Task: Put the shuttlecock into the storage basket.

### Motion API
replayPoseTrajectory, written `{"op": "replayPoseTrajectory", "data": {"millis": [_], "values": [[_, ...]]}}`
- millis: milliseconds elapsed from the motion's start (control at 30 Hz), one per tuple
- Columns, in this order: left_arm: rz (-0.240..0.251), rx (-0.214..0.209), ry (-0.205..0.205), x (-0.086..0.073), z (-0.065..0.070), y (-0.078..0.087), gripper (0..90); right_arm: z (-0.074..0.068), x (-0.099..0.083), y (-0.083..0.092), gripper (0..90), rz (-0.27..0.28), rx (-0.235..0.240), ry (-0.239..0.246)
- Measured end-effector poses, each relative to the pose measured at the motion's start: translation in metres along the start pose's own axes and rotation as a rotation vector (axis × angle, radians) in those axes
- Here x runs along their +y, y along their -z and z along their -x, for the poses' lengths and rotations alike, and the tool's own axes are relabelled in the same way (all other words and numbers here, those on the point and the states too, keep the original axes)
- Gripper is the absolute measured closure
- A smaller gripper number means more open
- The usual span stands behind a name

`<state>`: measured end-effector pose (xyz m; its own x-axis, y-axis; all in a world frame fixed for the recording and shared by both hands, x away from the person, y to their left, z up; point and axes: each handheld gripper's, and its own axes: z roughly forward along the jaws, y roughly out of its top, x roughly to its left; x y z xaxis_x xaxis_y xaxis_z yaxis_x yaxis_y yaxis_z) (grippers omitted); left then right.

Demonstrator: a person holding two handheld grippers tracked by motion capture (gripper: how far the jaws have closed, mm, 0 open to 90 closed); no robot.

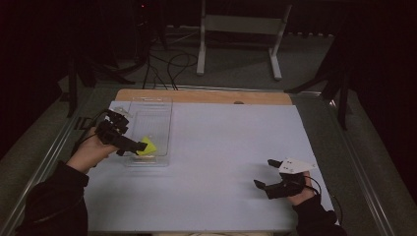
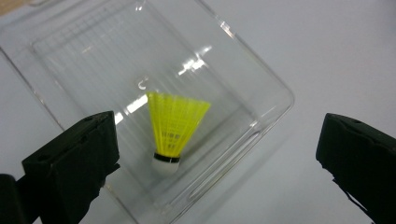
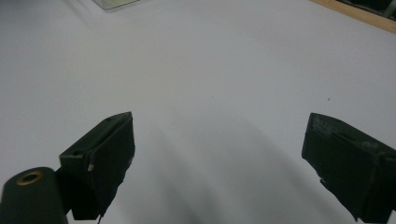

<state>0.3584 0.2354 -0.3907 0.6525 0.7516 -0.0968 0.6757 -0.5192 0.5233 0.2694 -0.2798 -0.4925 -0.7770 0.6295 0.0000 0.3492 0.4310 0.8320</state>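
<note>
A yellow shuttlecock [image 2: 175, 128] with a white cork lies in a clear plastic box [image 2: 261, 79], skirt pointing up in the left gripper view. In the high view the shuttlecock [image 1: 147, 146] rests at the near end of the clear box [image 1: 147, 105] at the table's left. My left gripper [image 1: 134, 146] hovers over that end, jaws wide open, and its pads stand well apart on either side of the shuttlecock without touching it. At the table's right front my right gripper [image 1: 264, 173] is open above bare white surface, with nothing between its fingers [image 3: 105, 158].
A white sheet [image 1: 221, 147] covers the table, with a wooden strip [image 1: 206, 96] along the far edge. A white metal stand [image 1: 241, 29] and cables lie on the floor beyond. A corner of the clear box [image 3: 114, 3] shows at the top of the right gripper view.
</note>
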Motion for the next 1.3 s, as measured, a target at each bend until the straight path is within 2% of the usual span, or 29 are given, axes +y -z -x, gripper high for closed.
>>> {"op": "replayPoseTrajectory", "data": {"millis": [33, 300, 367, 567, 800, 867, 1000, 1300], "values": [[0.017, 0.005, -0.020, 0.001, 0.002, 0.001, 0.0, 0.000, 0.000, 0.000, 9.4, 0.000, 0.000, 0.000], [0.050, -0.031, -0.044, 0.008, 0.010, 0.000, 0.0, 0.000, 0.000, 0.000, 9.4, 0.002, 0.001, 0.002], [0.082, -0.054, -0.052, 0.013, 0.016, -0.001, 0.0, 0.000, 0.000, 0.000, 9.4, 0.002, 0.002, 0.002], [0.129, -0.099, -0.093, 0.021, 0.032, -0.006, 0.0, -0.002, -0.002, 0.000, 9.4, -0.009, 0.004, -0.001], [0.178, -0.145, -0.164, 0.026, 0.052, -0.018, 0.0, -0.003, -0.004, 0.001, 9.3, -0.012, 0.004, -0.006], [0.179, -0.150, -0.168, 0.027, 0.054, -0.019, 0.0, -0.003, -0.004, 0.002, 9.4, -0.008, 0.002, -0.005], [0.223, -0.186, -0.225, 0.028, 0.070, -0.024, 0.0, -0.003, -0.005, 0.003, 9.4, -0.006, -0.002, -0.006], [0.242, -0.232, -0.321, 0.022, 0.094, -0.039, 0.0, -0.004, -0.007, 0.007, 9.4, -0.003, -0.008, -0.011]]}}
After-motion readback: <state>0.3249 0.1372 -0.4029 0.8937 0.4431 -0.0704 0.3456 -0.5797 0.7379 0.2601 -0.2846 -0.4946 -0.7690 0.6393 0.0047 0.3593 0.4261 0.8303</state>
